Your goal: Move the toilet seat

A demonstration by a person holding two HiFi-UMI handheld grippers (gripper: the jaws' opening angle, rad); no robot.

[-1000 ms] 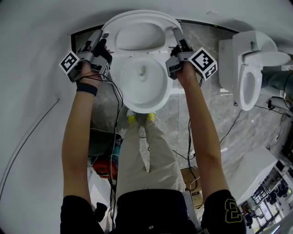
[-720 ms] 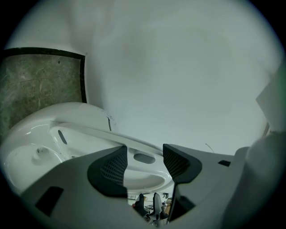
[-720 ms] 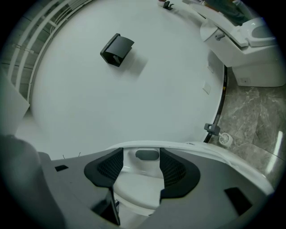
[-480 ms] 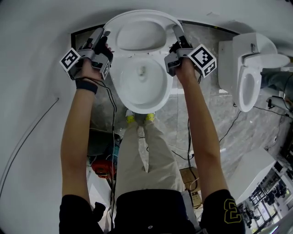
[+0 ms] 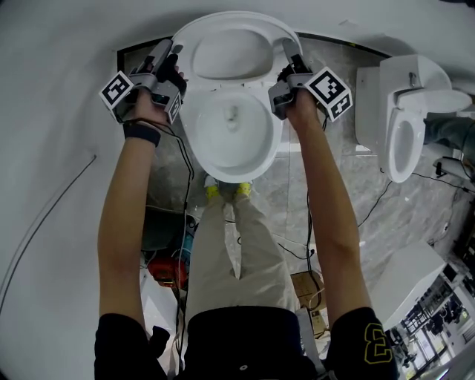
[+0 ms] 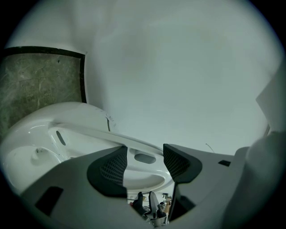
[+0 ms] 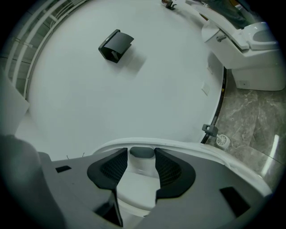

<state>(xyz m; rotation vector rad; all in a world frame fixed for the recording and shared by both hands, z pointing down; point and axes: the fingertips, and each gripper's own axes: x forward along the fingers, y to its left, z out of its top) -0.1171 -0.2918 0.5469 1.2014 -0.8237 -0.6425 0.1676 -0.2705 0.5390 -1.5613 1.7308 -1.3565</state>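
Grey-bodied, the left gripper [image 5: 168, 53] sits at the left side edge of the toilet seat [image 5: 230, 18], pointing forward and slightly down. Its jaws stand about half open, with the seat's rim and an oval bumper [image 6: 145, 157] in the gap. The ribbed pads [image 6: 111, 167] show bare on both sides, so it straddles the rim without clamping it.

The seat stands raised at the back edge of the toilet bowl [image 5: 231, 174], underside towards the person. Its long axis runs from that back edge up to the free end. It lies straight ahead of both hands and between them, one gripper on each side edge at about the same height, so neither is nearer.

At the right side edge, the right gripper [image 5: 288, 58] has a narrower gap. Its jaws have just been closing, with the rim and another bumper [image 7: 142, 153] between them. Its pads also look uncovered, so I judge it has no hold yet.

Lowering the seat, as I read it, means a swing about the back edge towards the person. Both grippers should close on the rim first, or the seat may twist to one side.
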